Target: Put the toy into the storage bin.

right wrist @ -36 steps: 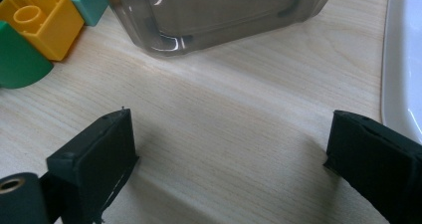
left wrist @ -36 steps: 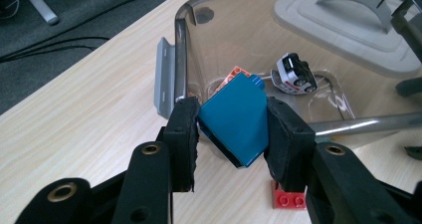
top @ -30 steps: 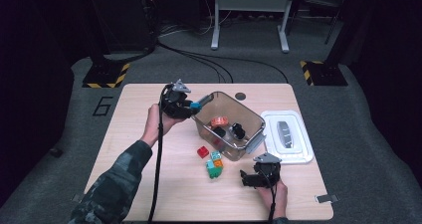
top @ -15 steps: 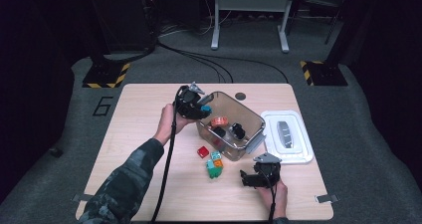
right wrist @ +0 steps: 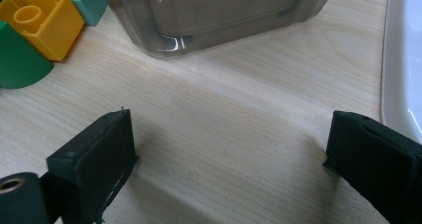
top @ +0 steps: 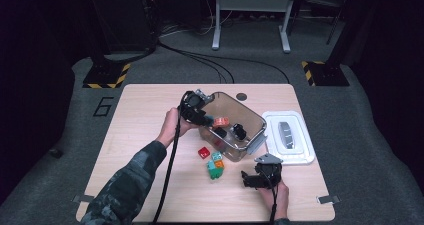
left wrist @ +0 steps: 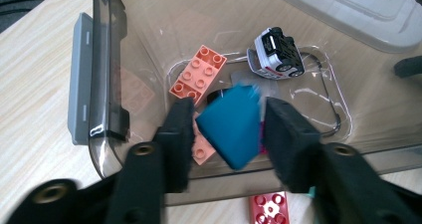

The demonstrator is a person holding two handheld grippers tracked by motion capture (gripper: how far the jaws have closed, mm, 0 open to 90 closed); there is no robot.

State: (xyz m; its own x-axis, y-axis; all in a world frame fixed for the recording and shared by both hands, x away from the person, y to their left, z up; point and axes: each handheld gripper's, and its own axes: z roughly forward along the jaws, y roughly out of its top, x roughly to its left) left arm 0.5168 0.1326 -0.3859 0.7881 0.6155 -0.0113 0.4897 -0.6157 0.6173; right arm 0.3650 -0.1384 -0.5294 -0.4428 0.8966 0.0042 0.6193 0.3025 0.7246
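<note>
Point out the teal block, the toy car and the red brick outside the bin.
teal block (left wrist: 233, 126): left gripper view, its flat face.
toy car (left wrist: 275, 53): left gripper view, its underside.
red brick (top: 203, 152): high view, its top.

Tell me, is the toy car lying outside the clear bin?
No, the toy car lies inside the clear bin, on its floor beyond the teal block.

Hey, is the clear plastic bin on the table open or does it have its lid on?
Open. The clear plastic bin has no cover; the white lid lies on the table beside it.
</note>
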